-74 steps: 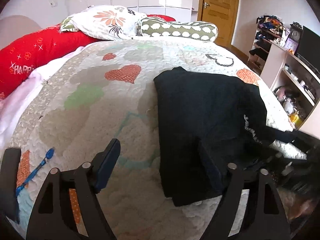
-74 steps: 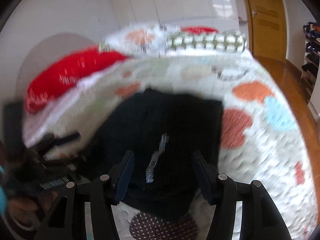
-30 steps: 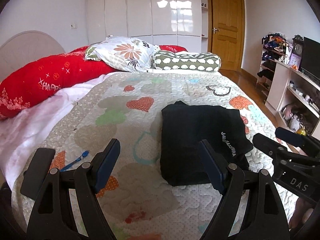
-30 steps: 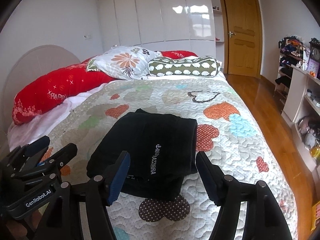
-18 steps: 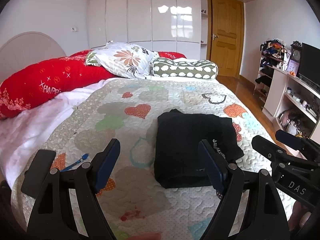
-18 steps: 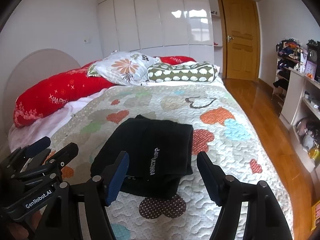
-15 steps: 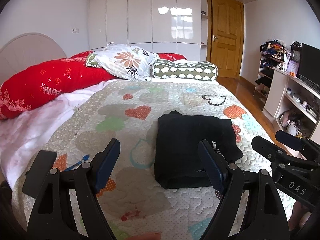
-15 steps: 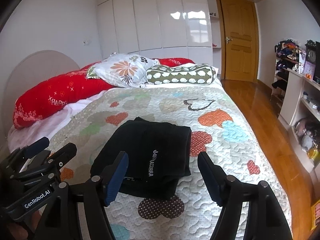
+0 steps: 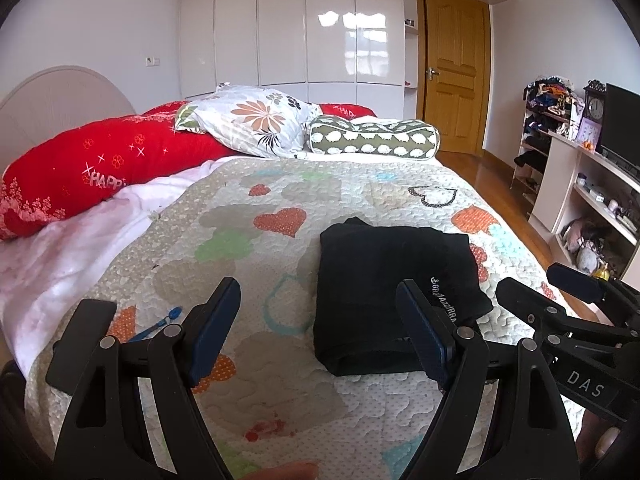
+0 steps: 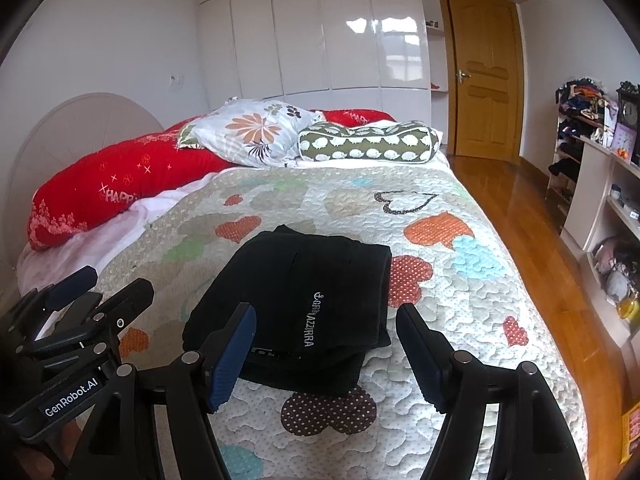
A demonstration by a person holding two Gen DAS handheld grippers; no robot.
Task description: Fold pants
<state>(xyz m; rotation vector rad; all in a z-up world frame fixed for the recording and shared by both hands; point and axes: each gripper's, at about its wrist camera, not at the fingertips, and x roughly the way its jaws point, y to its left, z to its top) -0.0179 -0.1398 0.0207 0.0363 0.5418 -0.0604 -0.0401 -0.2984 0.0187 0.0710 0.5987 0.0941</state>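
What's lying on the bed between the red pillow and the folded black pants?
Only quilt with its heart patches lies between the red pillow and the black pants, plus some white sheet beside the pillow. The left wrist view shows it best.

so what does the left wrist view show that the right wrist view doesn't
Only the left wrist view shows the blue pen lying on the quilt, and the black screen on the shelf unit.

Only the right wrist view shows the brown dotted heart patch just in front of the pants.

Both show the folded black pants lying free on the quilt, with the left gripper and right gripper both open and empty.
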